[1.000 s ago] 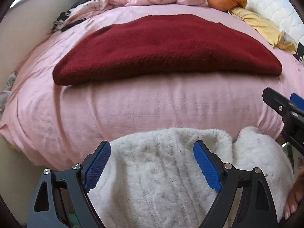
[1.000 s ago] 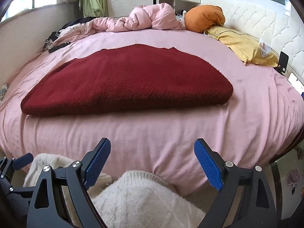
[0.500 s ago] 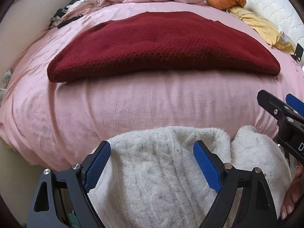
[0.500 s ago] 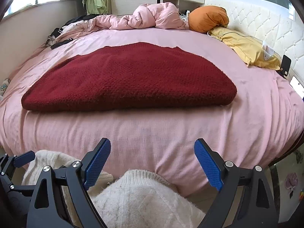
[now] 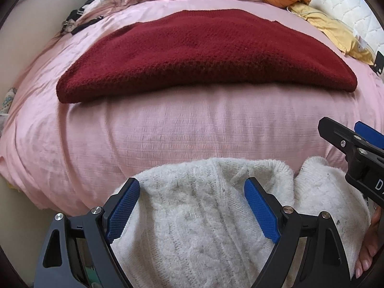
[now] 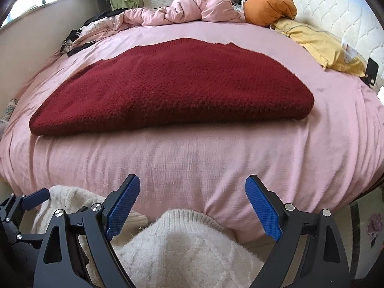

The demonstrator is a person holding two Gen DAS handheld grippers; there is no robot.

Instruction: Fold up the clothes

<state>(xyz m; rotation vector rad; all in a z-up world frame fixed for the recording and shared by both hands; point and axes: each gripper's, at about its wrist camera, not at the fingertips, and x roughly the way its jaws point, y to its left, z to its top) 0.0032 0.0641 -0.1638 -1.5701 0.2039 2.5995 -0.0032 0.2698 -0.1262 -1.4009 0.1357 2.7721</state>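
Observation:
A dark red knitted sweater lies folded flat across the middle of the pink bed; it also shows in the right wrist view. A white cable-knit sweater is bunched at the bed's near edge, below both grippers, also in the right wrist view. My left gripper is open above the white sweater, its blue pads apart and empty. My right gripper is open and empty above the bed's near edge; it shows at the right in the left wrist view.
A rumpled pink duvet lies at the far side. An orange cushion and a yellow pillow lie by the white headboard at the right. Dark clothes lie at the far left. A wall runs along the left.
Both grippers have moved a little forward and up toward the bed. Both stay open and empty. The sweaters have not moved.

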